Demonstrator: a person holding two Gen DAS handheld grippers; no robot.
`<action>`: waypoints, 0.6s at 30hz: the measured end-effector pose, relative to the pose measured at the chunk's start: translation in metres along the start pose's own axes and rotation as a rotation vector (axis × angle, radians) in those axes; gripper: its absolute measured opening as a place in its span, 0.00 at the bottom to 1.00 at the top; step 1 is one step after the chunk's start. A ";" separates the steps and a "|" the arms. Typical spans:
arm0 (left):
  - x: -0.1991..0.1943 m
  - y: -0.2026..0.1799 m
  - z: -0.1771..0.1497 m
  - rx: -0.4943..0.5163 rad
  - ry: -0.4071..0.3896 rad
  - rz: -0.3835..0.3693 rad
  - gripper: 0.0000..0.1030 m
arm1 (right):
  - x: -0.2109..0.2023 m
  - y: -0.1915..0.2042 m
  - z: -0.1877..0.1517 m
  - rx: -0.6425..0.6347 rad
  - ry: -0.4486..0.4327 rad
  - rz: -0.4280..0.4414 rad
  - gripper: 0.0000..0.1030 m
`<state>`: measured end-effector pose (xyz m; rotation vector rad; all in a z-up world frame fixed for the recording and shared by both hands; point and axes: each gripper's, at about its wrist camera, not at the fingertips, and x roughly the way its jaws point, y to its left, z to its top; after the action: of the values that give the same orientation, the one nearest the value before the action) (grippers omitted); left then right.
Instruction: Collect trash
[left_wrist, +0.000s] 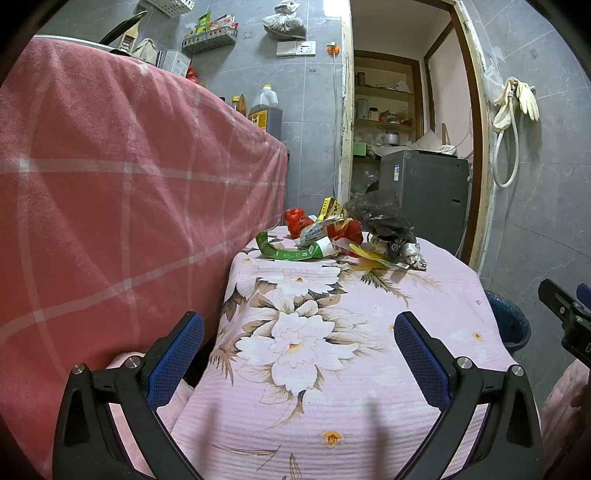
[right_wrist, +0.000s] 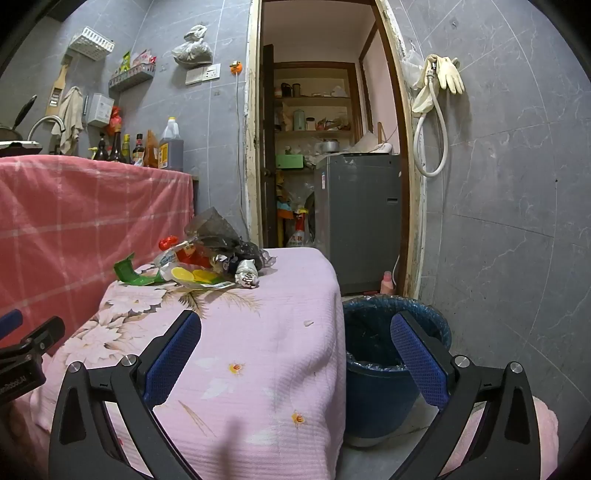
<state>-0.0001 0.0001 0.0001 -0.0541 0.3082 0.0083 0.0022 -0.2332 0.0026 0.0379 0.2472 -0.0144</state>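
Note:
A heap of trash (left_wrist: 343, 232) lies at the far end of a table under a pink flowered cloth (left_wrist: 332, 369): a green wrapper (left_wrist: 284, 251), red scraps (left_wrist: 297, 219), a dark plastic bag (left_wrist: 380, 214) and a crumpled white wrapper (left_wrist: 413, 256). The same trash heap (right_wrist: 207, 258) shows in the right wrist view. My left gripper (left_wrist: 299, 354) is open over the near part of the cloth, well short of the heap, nothing between its blue pads. My right gripper (right_wrist: 295, 354) is open too, above the table's right edge. A blue bin (right_wrist: 384, 354) with a liner stands on the floor right of the table.
A taller counter under a red checked cloth (left_wrist: 110, 184) rises left of the table, with bottles (right_wrist: 147, 147) on top. Behind is an open doorway with a grey appliance (right_wrist: 358, 218). A tiled wall with a hanging hose and gloves (right_wrist: 439, 81) stands to the right.

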 end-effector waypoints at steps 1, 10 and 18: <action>0.000 0.000 0.000 0.000 0.001 0.000 0.98 | 0.000 0.000 0.000 0.000 0.000 0.000 1.00; 0.001 0.001 0.001 -0.001 0.001 0.000 0.98 | 0.000 0.000 0.000 -0.001 0.000 0.000 1.00; 0.000 0.000 0.000 0.000 0.001 0.000 0.98 | 0.000 0.000 -0.001 0.000 0.000 0.000 1.00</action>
<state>-0.0001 0.0000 0.0000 -0.0539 0.3087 0.0080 0.0025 -0.2333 0.0020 0.0376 0.2472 -0.0144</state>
